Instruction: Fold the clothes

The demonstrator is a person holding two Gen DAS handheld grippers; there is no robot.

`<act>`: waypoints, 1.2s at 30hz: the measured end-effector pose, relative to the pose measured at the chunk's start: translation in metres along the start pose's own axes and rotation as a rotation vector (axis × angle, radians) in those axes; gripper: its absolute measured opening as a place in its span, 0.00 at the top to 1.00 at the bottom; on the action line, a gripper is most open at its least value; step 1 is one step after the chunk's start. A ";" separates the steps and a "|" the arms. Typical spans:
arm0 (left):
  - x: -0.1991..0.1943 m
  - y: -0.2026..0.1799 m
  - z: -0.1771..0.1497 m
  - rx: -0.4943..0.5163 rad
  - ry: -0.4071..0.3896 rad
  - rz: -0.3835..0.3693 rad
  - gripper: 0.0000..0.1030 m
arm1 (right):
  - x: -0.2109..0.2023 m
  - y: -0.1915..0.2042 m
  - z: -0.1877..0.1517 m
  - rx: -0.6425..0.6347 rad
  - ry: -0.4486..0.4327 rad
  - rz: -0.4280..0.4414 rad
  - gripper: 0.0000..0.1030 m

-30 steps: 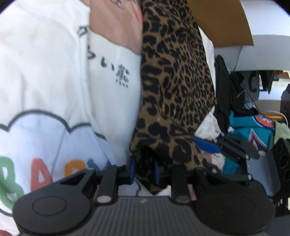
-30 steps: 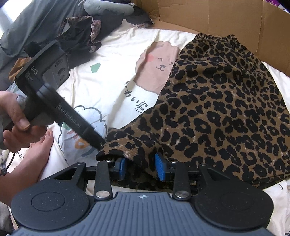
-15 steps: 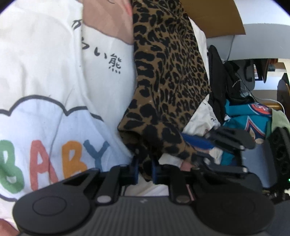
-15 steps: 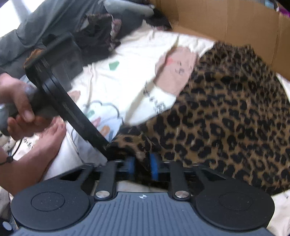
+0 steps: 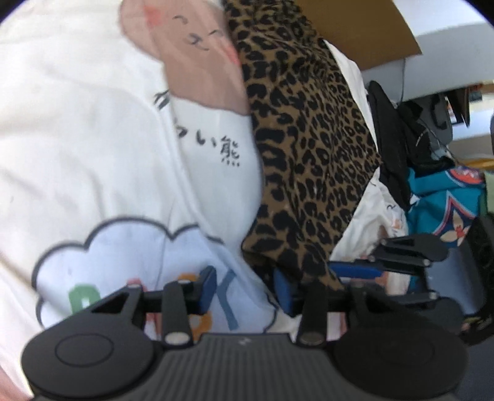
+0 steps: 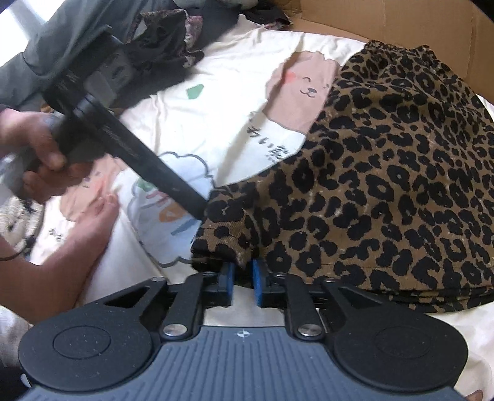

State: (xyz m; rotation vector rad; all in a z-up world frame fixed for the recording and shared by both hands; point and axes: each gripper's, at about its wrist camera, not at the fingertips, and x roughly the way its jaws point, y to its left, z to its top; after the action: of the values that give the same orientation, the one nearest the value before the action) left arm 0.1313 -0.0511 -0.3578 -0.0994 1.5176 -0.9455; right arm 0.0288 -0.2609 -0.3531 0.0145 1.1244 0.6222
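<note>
A leopard-print garment (image 6: 386, 172) lies folded in layers on a white printed sheet (image 6: 216, 123). Its near left corner (image 6: 228, 228) sits just above my right gripper (image 6: 243, 279). Those jaws are opening, with a narrow gap, and the hem rests at the tips without being pressed. My left gripper (image 5: 245, 290) is also opening. Only the sheet's cloud print (image 5: 129, 246) shows between its blue pads, and the leopard corner (image 5: 290, 256) drapes over the right pad. In the right wrist view, a hand (image 6: 37, 148) holds the left gripper (image 6: 197, 209) against that same corner.
A cardboard wall (image 6: 386, 18) runs behind the garment. Dark clothes (image 6: 166, 43) are piled at the far left. A teal garment (image 5: 444, 197) and black items (image 5: 389, 138) lie to the right. A bare limb of the person (image 6: 86, 234) rests on the sheet.
The left jaws held the leopard corner and have spread apart, so it now lies beside them. The right jaws closed on the corner half a second ago and have parted a little.
</note>
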 end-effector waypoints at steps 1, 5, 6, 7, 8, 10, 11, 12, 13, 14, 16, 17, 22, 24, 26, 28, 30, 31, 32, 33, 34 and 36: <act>0.001 -0.002 0.001 0.015 -0.012 0.008 0.59 | -0.004 0.000 0.001 0.003 -0.004 0.016 0.76; 0.003 -0.005 0.006 0.040 -0.047 0.014 0.65 | -0.017 -0.006 0.007 0.037 -0.028 0.041 0.75; 0.003 -0.004 0.006 0.049 -0.050 0.015 0.65 | -0.021 -0.010 0.009 0.057 -0.037 0.040 0.75; 0.004 -0.004 0.006 0.059 -0.052 0.016 0.66 | -0.023 -0.016 0.011 0.078 -0.045 0.036 0.75; 0.005 -0.004 0.006 0.066 -0.052 0.020 0.68 | -0.025 -0.021 0.012 0.098 -0.049 0.026 0.75; 0.005 -0.003 0.005 0.076 -0.050 0.025 0.77 | -0.026 -0.034 0.012 0.136 -0.054 -0.008 0.75; 0.004 -0.003 0.005 0.085 -0.050 0.027 0.92 | -0.027 -0.041 0.013 0.154 -0.054 -0.027 0.75; 0.002 -0.003 0.005 0.096 -0.049 0.029 0.96 | -0.026 -0.047 0.012 0.171 -0.052 -0.050 0.75; 0.000 -0.003 0.005 0.106 -0.049 0.031 0.96 | -0.025 -0.053 0.011 0.192 -0.050 -0.070 0.75; -0.002 -0.002 0.005 0.109 -0.052 0.035 0.97 | -0.023 -0.059 0.010 0.212 -0.047 -0.088 0.75; -0.008 0.000 0.005 0.109 -0.062 0.045 1.00 | -0.019 -0.072 0.007 0.253 -0.040 -0.116 0.75; -0.010 0.003 0.005 0.101 -0.065 0.052 1.00 | -0.017 -0.077 0.005 0.270 -0.035 -0.130 0.75; -0.023 0.016 0.008 0.030 -0.084 0.049 1.00 | -0.007 -0.088 -0.003 0.286 0.013 -0.195 0.73; -0.027 0.017 0.013 -0.001 -0.101 0.016 0.95 | -0.007 -0.089 -0.004 0.289 0.013 -0.197 0.73; -0.029 0.017 0.017 -0.026 -0.121 -0.017 0.81 | -0.006 -0.089 -0.004 0.287 0.014 -0.199 0.73; -0.023 0.014 0.021 -0.025 -0.122 -0.037 0.67 | -0.005 -0.089 -0.004 0.287 0.016 -0.200 0.73; -0.017 0.011 0.025 -0.019 -0.121 -0.055 0.62 | -0.004 -0.088 -0.003 0.286 0.019 -0.201 0.73; -0.013 0.009 0.027 -0.017 -0.120 -0.064 0.62 | -0.004 -0.089 -0.002 0.285 0.020 -0.201 0.73; -0.009 0.009 0.028 -0.022 -0.114 -0.076 0.62 | -0.003 -0.089 -0.002 0.285 0.021 -0.201 0.73; -0.005 0.011 0.028 -0.037 -0.108 -0.085 0.62 | -0.003 -0.090 -0.002 0.284 0.022 -0.201 0.73; -0.001 0.013 0.028 -0.054 -0.101 -0.093 0.62 | -0.003 -0.089 -0.002 0.284 0.022 -0.201 0.73; 0.006 0.018 0.027 -0.089 -0.087 -0.108 0.62 | -0.004 -0.090 -0.002 0.283 0.022 -0.201 0.73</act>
State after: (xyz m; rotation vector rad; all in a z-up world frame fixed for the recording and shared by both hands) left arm 0.1617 -0.0566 -0.3699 -0.2861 1.4854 -0.9469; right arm 0.0668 -0.3377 -0.3794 0.1364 1.2107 0.2822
